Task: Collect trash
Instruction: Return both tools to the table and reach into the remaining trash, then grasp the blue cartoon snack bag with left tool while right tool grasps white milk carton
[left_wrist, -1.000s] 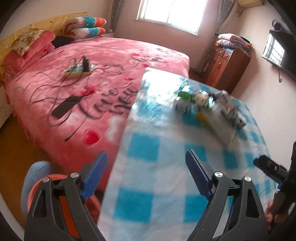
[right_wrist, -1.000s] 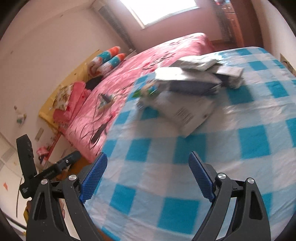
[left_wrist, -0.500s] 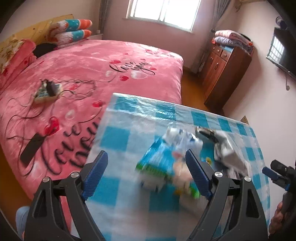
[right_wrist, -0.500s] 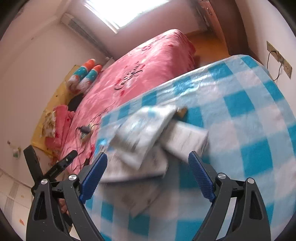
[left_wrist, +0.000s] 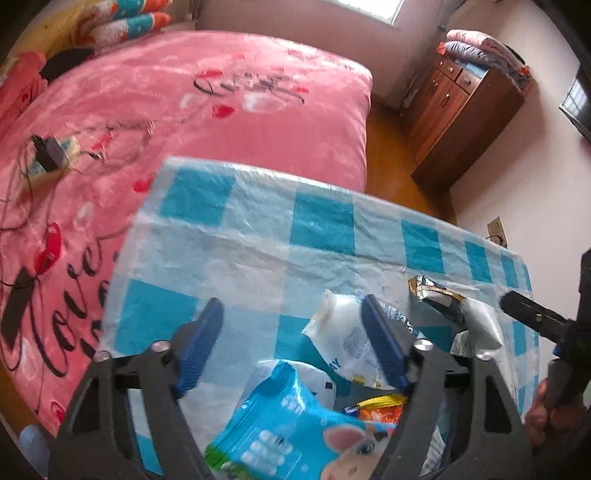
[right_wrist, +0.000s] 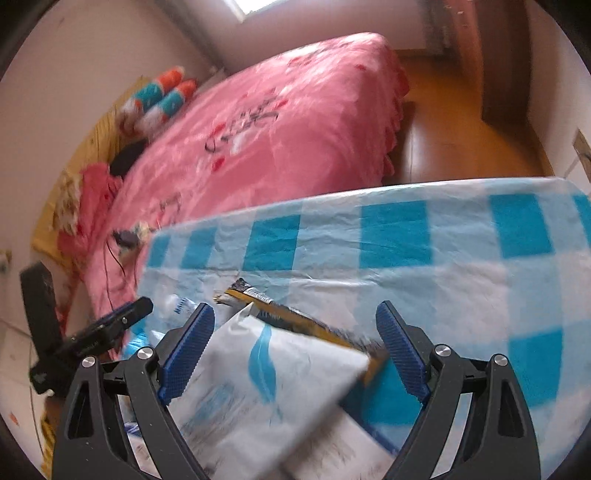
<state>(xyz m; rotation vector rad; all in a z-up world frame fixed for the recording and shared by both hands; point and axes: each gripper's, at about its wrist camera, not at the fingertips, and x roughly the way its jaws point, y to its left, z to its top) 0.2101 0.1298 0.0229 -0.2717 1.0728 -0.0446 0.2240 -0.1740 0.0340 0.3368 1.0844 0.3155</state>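
- Left wrist view: the left gripper (left_wrist: 291, 343) pointed steeply down over a table covered by a blue-and-white checked cloth (left_wrist: 325, 229). Its jaws were closing but still apart, the blue pads pressing on nothing.
- A blue snack packet (left_wrist: 291, 428) with a cartoon animal lay low between the two fingers, its top edge reaching into the gap without touching either pad.
- A white pouch (left_wrist: 343, 339) lay on the cloth just behind the right-hand finger, which partly covered it. An orange-and-yellow wrapper (left_wrist: 380, 406) showed beneath it.
- Further right, a dark foil wrapper (left_wrist: 432, 291) lay touching a silver-white bag (left_wrist: 480, 325).
- The right gripper's tip (left_wrist: 528, 317) entered from the right edge, near that bag.
- A pink bed (left_wrist: 221, 110) stood beyond the table, a wooden cabinet (left_wrist: 461, 110) against the far wall.
- Right wrist view: the right gripper (right_wrist: 295, 347) hung with jaws wide and closing slightly, gripping nothing.
- A large white bag with a blue swirl (right_wrist: 266, 387) lay between its fingers, close to the left pad; contact cannot be told.
- The dark foil wrapper (right_wrist: 280, 314) lay just behind that bag, on the checked cloth (right_wrist: 406, 236).
- The left gripper (right_wrist: 103, 328) showed at the left edge, beside the trash pile.
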